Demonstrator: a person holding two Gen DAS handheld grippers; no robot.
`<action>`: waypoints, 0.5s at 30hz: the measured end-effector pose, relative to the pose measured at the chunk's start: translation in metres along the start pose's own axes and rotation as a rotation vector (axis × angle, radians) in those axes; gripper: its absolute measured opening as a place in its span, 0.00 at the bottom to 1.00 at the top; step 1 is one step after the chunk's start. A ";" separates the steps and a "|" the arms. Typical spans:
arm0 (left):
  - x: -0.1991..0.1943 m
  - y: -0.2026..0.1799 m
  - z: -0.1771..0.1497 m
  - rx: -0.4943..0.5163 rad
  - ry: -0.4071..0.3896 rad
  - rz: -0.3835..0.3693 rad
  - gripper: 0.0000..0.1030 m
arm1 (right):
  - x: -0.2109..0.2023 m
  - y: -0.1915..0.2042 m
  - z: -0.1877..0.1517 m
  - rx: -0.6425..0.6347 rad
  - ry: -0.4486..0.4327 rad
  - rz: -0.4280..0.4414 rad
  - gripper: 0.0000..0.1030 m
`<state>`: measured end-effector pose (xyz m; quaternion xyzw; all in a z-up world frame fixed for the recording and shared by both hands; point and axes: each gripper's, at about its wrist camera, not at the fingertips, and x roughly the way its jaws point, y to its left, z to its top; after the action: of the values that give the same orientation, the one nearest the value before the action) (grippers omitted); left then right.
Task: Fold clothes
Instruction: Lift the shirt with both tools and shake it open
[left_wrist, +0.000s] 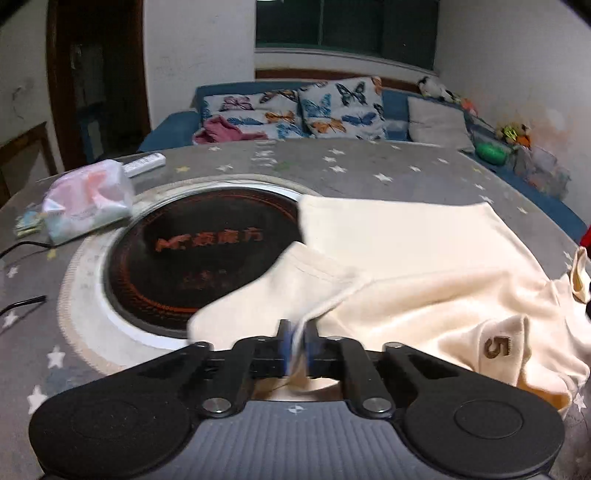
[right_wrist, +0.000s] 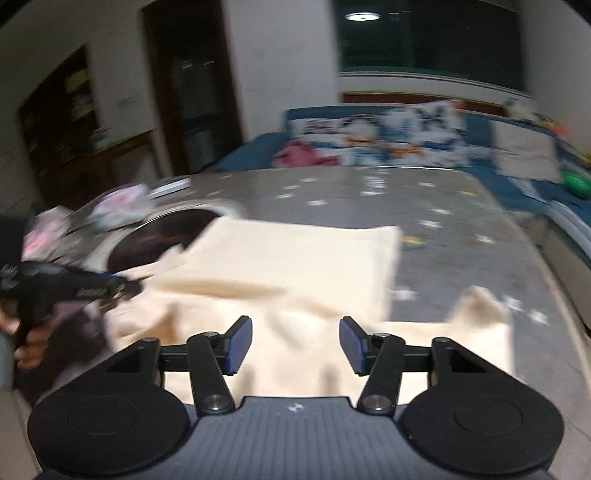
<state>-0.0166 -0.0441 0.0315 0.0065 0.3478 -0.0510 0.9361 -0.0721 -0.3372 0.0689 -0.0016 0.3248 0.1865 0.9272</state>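
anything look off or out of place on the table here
Yes: the cream garment lies partly over the round black hotplate set into the table, an odd spot for fabric. The left hand-held gripper is pinching its edge.

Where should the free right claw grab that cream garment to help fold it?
Probably the loose corner sticking up at the right of the cream garment. It stands off the table, so a finger could slip beneath, coming from the near side. The right gripper is open; the left gripper already pinches another edge.
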 end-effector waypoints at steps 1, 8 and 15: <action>-0.005 0.005 -0.001 -0.011 -0.018 0.010 0.03 | 0.003 0.009 0.001 -0.023 0.009 0.025 0.42; -0.054 0.055 -0.011 -0.197 -0.112 0.138 0.02 | 0.027 0.061 0.001 -0.194 0.059 0.116 0.29; -0.077 0.106 -0.035 -0.340 -0.077 0.244 0.05 | 0.054 0.082 -0.004 -0.303 0.076 0.054 0.09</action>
<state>-0.0867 0.0702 0.0533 -0.1111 0.3119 0.1221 0.9356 -0.0642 -0.2426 0.0434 -0.1399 0.3276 0.2580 0.8981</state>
